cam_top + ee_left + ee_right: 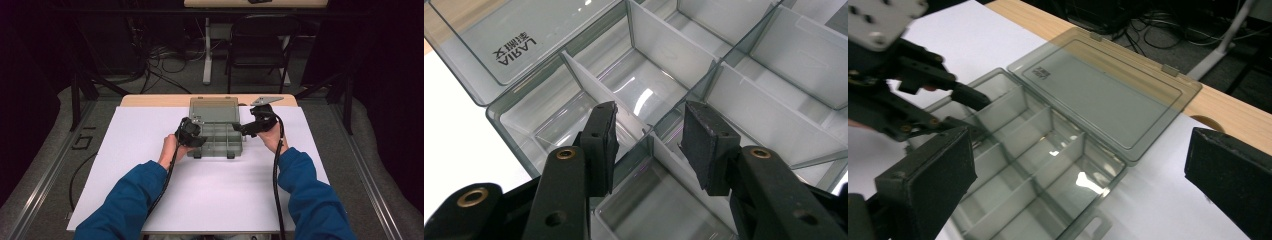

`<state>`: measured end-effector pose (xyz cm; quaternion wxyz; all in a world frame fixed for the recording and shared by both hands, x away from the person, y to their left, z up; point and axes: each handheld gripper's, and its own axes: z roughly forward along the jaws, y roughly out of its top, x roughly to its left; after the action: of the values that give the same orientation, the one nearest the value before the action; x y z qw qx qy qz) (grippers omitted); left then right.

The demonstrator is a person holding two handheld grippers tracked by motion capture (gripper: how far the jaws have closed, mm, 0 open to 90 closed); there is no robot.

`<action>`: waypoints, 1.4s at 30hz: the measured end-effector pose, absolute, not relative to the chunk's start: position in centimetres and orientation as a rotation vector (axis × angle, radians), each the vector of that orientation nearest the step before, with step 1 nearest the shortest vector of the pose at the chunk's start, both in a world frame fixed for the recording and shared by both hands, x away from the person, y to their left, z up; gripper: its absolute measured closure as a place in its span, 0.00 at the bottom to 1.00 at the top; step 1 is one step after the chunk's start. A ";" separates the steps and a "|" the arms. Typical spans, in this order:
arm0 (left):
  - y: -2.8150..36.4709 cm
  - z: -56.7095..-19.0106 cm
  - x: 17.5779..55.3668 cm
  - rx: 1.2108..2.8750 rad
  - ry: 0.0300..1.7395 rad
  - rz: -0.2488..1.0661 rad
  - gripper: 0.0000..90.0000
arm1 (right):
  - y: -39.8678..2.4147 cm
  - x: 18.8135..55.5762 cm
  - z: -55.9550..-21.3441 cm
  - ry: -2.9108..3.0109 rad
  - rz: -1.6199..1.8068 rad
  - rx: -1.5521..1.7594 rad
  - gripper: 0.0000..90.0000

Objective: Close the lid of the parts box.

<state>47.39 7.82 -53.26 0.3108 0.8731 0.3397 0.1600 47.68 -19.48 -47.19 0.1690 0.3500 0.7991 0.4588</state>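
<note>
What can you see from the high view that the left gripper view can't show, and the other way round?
High view alone: the person's blue sleeves, the white table cover, a black chair behind the table, and the right gripper beside the box.

Left gripper view alone: close up, the left gripper with its jaws apart either side of a clear divider, and the lettering on the lid.

Both: the open, clear compartment box with its lid laid back.

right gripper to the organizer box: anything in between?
Nothing visible. The right gripper, jaws wide open, hangs at the right side of the organizer box; the lid lies flat behind. The left gripper works the far side.
</note>
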 end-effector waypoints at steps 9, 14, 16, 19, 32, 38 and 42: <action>7.8 -53.3 47.4 2.308 0.896 0.424 0.64 | -19.9 50.3 -47.5 2.263 1.220 1.054 0.18; 7.8 -53.3 47.4 2.307 0.896 0.423 0.64 | -19.9 51.3 -47.9 2.272 1.175 1.067 0.45; 7.8 -53.3 47.4 2.307 0.895 0.422 0.64 | -20.0 51.7 -48.1 2.271 1.162 1.068 0.57; 7.8 -53.2 47.4 2.310 0.894 0.423 0.63 | -20.0 52.2 -48.4 2.269 1.146 1.076 0.72; 7.8 -53.3 47.4 2.311 0.892 0.422 0.64 | -20.0 53.5 -50.3 2.264 1.067 1.100 1.00; 7.8 -53.3 47.4 2.311 0.893 0.425 0.64 | -19.9 54.1 -51.1 2.266 1.019 1.098 1.00; 7.8 -53.3 47.4 2.311 0.892 0.425 0.64 | -19.8 54.3 -51.7 2.277 0.991 1.110 1.00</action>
<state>47.42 7.80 -53.27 0.3091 0.8745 0.3374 0.1608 54.34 -19.77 -51.66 0.2093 0.3990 0.8186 0.3562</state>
